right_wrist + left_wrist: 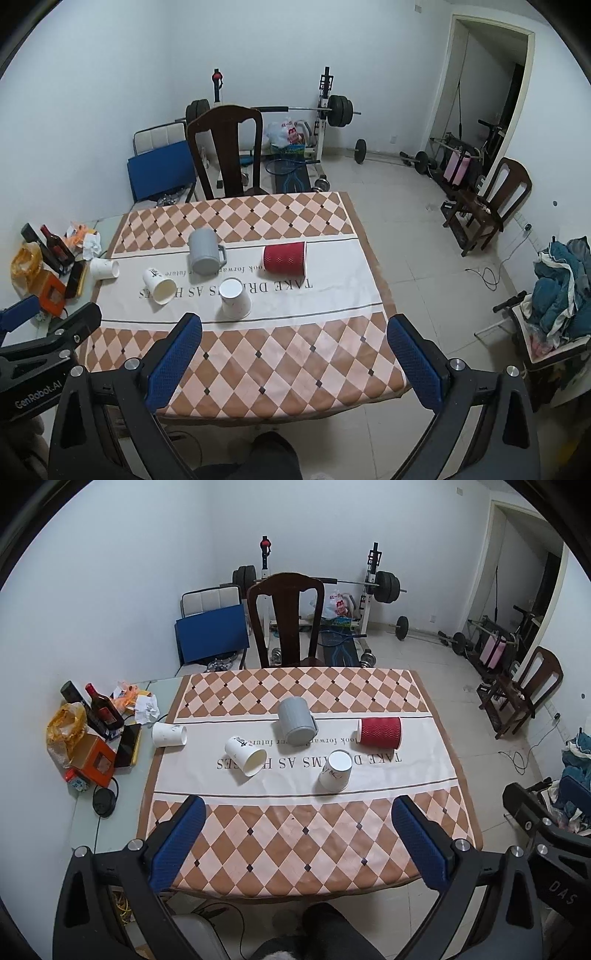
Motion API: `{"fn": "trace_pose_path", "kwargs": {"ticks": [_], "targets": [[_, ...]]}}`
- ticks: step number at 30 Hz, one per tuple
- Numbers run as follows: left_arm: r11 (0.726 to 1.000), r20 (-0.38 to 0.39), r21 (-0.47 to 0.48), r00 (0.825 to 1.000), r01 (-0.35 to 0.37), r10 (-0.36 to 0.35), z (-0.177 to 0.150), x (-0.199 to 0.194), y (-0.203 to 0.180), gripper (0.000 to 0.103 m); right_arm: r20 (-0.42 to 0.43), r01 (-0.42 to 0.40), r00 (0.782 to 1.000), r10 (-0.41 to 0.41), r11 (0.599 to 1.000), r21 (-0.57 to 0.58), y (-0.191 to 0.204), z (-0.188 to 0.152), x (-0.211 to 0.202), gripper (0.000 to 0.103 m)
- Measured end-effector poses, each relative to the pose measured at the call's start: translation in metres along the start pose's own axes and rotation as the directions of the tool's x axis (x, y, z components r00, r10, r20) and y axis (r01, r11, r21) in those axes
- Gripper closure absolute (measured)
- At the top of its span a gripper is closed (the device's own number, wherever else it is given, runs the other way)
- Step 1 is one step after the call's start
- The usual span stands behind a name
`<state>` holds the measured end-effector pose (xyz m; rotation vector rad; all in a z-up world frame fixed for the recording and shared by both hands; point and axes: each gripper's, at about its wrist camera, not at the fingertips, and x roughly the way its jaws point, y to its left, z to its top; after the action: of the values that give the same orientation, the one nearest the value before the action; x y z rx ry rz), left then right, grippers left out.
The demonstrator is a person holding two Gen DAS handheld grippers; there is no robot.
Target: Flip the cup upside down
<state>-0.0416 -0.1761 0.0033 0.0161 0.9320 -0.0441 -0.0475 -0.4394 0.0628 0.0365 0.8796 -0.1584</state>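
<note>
Several cups sit on the checkered tablecloth (295, 834). A red ribbed paper cup (380, 732) (285, 258) lies on its side. A grey mug (296, 721) (205, 251) lies tipped, handle to the right. A white paper cup (245, 756) (159, 285) lies on its side, mouth toward me. Another white cup (169, 734) (104, 268) lies at the cloth's left edge. A third white cup (336, 770) (235, 298) stands upside down. My left gripper (299, 812) and right gripper (295, 328) are open and empty, above the table's near edge.
Clutter at the table's left: dark bottle (103, 710), orange box (94, 760), papers. A wooden chair (286, 618) stands behind the table, gym weights (386, 587) beyond. Another chair (495, 199) and a clothes pile (557, 288) are at the right.
</note>
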Motion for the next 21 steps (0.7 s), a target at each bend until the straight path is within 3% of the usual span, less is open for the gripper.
{"fn": "trace_pose_path", "kwargs": {"ticks": [8, 21], "targets": [[1.000, 0.013, -0.010, 1.000, -0.025, 0.025, -0.005, -0.014, 0.003, 0.000, 0.034, 0.011, 0.999, -0.011, 1.000, -0.002, -0.002, 0.000, -0.027, 0.001], [0.999, -0.001, -0.023, 0.999, -0.045, 0.045, -0.011, -0.017, 0.004, 0.000, 0.016, -0.002, 1.000, 0.002, 1.000, -0.016, -0.004, -0.001, -0.029, 0.001]]}}
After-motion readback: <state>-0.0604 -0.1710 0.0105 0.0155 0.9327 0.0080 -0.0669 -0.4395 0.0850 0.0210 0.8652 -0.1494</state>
